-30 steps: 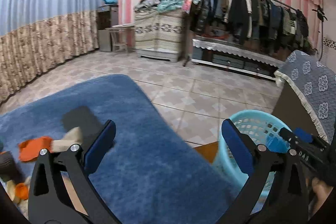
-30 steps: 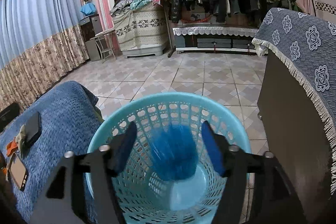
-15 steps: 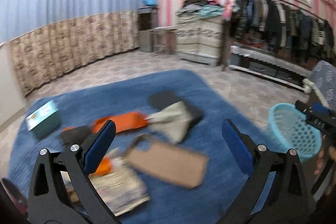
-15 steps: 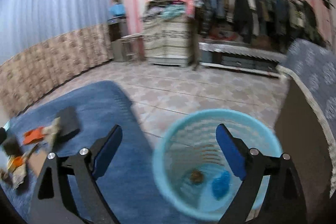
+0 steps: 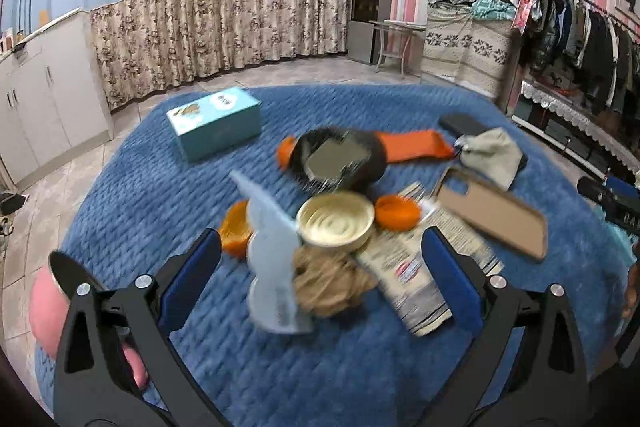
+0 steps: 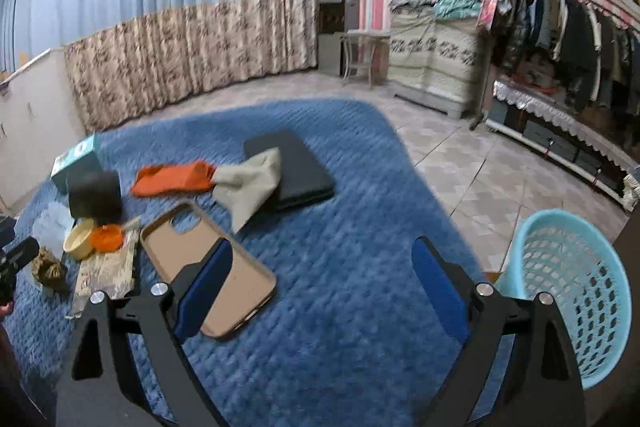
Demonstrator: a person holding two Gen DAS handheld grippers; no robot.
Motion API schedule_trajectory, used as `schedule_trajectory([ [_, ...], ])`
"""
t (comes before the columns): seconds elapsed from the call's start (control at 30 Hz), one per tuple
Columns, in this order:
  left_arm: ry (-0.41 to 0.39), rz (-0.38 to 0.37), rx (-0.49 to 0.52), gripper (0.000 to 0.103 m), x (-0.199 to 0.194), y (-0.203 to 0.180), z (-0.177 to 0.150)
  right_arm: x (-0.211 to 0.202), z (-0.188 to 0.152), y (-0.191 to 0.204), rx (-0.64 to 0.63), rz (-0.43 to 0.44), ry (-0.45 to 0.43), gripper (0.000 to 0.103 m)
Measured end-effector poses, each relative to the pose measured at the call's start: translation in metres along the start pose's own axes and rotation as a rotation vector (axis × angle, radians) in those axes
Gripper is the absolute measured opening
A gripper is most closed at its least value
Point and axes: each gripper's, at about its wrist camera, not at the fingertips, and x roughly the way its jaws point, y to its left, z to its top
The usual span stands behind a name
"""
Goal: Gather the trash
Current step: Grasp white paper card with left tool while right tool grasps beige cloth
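Two wide-open grippers, left (image 5: pixel 320 269) and right (image 6: pixel 322 285), hang empty as we face the blue rug (image 5: pixel 168 187); the crumpled brown paper wad (image 5: pixel 330 285) lies between our left jaws, likely light and soft, best pinched across its middle.

A blue shaggy rug (image 5: pixel 168 211) carries a cluster: a crumpled brown paper wad (image 5: pixel 330 283) lies just before a round cream lid (image 5: pixel 335 223), with a teal cardboard box (image 5: pixel 214 123) behind to the left. A tan phone case (image 6: pixel 208 267) lies right of the cluster; a light-blue plastic basket (image 6: pixel 576 291) stands off the rug's right edge.
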Motion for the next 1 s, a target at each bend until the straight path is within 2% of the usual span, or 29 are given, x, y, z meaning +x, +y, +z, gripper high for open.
schedule_trajectory([
  [0.07,0.019,0.0,0.0,0.086,0.004,0.002,-0.006,0.003,0.0,0.0,0.012,0.001,0.008,0.089],
  [0.2,0.04,0.009,0.007,0.078,0.014,0.005,-0.013,0.009,0.003,-0.003,0.029,-0.005,0.021,0.089],
  [0.27,0.044,0.007,0.008,0.07,0.019,0.006,-0.014,0.012,0.002,-0.001,0.028,-0.005,0.026,0.089],
  [0.43,0.038,-0.031,0.046,0.043,0.02,-0.002,-0.012,0.022,0.007,0.007,0.008,0.009,0.036,0.089],
  [0.53,0.027,-0.03,0.069,0.038,0.015,-0.005,-0.009,0.03,0.013,0.015,-0.017,0.024,0.033,0.089],
  [0.57,0.025,-0.035,0.069,0.028,0.013,-0.005,-0.008,0.033,0.016,0.019,-0.028,0.029,0.032,0.089],
  [0.67,0.027,-0.049,0.056,0.026,0.012,-0.002,-0.002,0.044,0.023,0.029,-0.048,0.042,0.035,0.089],
  [0.73,0.038,-0.058,0.049,0.01,0.014,0.001,0.004,0.052,0.029,0.032,-0.047,0.048,0.036,0.089],
  [0.9,0.028,-0.052,0.036,0.005,0.012,0.009,0.015,0.083,0.041,0.03,0.013,0.05,0.076,0.088],
  [1.0,0.02,-0.036,0.03,0.005,0.009,0.018,0.019,0.108,0.042,0.033,0.038,0.092,0.123,0.076],
])
